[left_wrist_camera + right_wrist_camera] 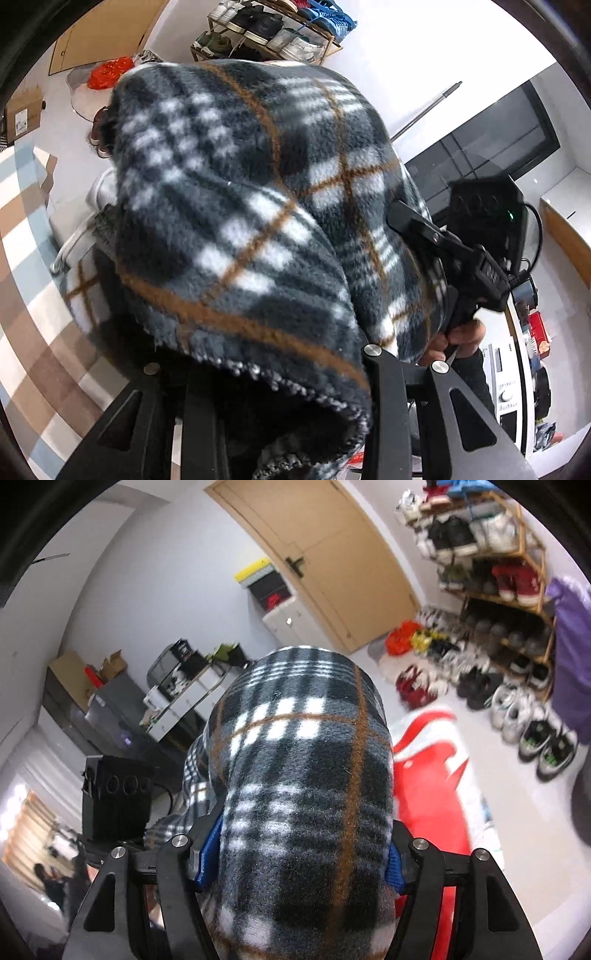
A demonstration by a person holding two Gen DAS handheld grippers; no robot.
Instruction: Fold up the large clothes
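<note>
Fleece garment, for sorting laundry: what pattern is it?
Dark grey-and-white plaid with brown lines on the fleece garment, clearest in the right wrist view.

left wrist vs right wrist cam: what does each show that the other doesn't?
Left wrist only: the brown, blue and white checked rug, a dark glass panel and the right gripper with the hand holding it.

Right wrist only: the tan wooden door, the red-and-white cloth on the floor, and blue pads pressing the fabric.

Both: the dark plaid fleece garment clamped in each gripper, and the wooden shoe rack.
</note>
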